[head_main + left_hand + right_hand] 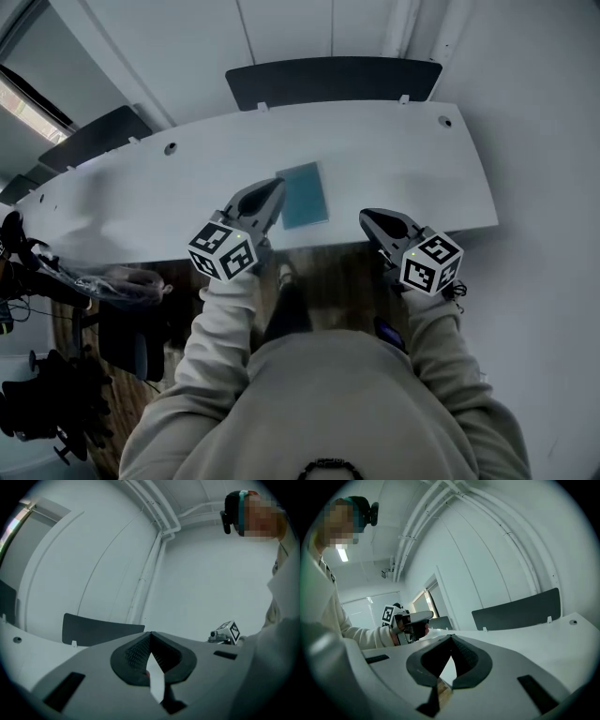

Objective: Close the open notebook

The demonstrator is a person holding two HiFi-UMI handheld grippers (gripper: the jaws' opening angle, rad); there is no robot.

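Overhead, looked down on a long, curved white desk top with small round cable holes near its far edge. Noted a dark grey rectangular partition panel standing behind that far edge, and more dark panels along it to the left. Made out plain white walls with pale conduit pipes running up toward the ceiling, and brown wood-look flooring below the desk's near edge.

Found the thin teal rectangular notebook lying flat on the desk near the middle of its near side, one plain cover facing up, looking closed. Located the left hand-held grey gripper just beside it, tip over the notebook's left edge as seen from the head view; could not tell whether touching. Read its dark jaws in its own view as pressed together at the tips, pinching nothing. Located the right hand-held grey gripper to the notebook's right, clearly apart from it, over the desk's near edge. Read those jaws likewise as drawn fully together and empty. Saw beige sleeves behind both marker cubes.
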